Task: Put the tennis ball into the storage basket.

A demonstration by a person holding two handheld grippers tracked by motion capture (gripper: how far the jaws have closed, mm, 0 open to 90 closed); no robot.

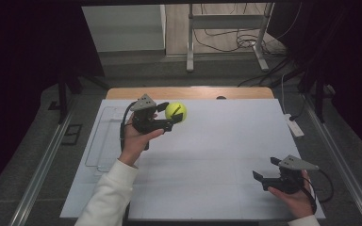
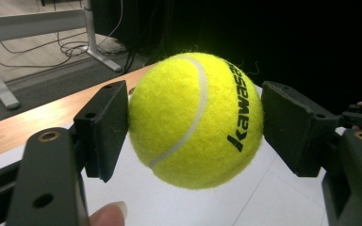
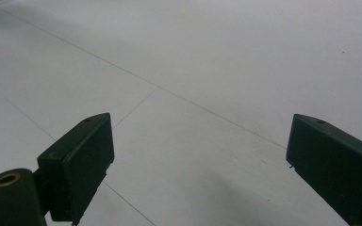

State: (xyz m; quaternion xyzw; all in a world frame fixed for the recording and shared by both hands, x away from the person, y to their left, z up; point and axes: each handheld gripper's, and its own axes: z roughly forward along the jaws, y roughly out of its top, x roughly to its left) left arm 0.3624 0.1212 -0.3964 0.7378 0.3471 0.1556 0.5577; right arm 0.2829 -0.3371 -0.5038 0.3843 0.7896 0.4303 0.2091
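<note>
A yellow tennis ball [image 1: 176, 111] with black lettering is held in the air above the white table top [image 1: 217, 141], at the back left of the middle. My left gripper [image 1: 171, 115] is shut on it. In the left gripper view the two black pads [image 2: 104, 127] press on either side of the ball [image 2: 195, 120]. My right gripper [image 1: 265, 169] rests low near the front right of the table, open, with nothing between its fingers. The right gripper view looks along those spread jaws [image 3: 200, 160] at bare white table.
A clear plastic tray [image 1: 101, 136] lies on the left part of the table. A wooden edge [image 1: 188, 92] runs along the table's back. A white remote-like object [image 1: 294, 126] lies by the right edge. Metal stand legs and cables stand on the floor behind.
</note>
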